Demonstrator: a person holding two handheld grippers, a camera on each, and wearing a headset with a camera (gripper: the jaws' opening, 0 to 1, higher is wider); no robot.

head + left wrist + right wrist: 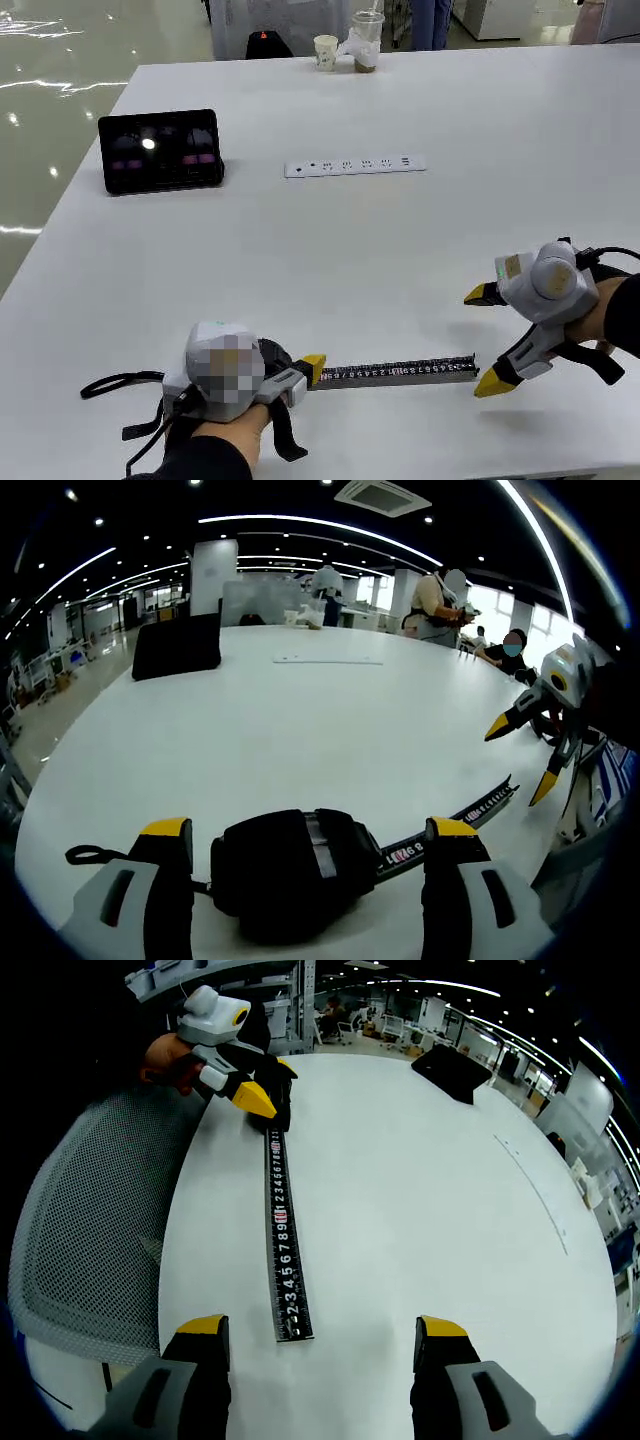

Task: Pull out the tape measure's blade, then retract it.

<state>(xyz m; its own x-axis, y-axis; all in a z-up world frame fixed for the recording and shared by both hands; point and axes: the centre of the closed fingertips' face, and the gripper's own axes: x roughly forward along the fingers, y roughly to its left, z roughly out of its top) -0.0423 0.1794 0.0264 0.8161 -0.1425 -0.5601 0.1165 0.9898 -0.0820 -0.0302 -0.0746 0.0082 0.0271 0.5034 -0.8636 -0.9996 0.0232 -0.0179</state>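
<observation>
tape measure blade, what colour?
Black blade with white numbers and a few red marks. It shows best in the right gripper view.

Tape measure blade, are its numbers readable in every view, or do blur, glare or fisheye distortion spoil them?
Right gripper view: blade sharp, numbers readable. Head view: blade in focus but its numbers small and hard to read; glare lies on the floor, not on it. Left gripper view: fisheye bends the table, and the case hides most of the blade.
</observation>
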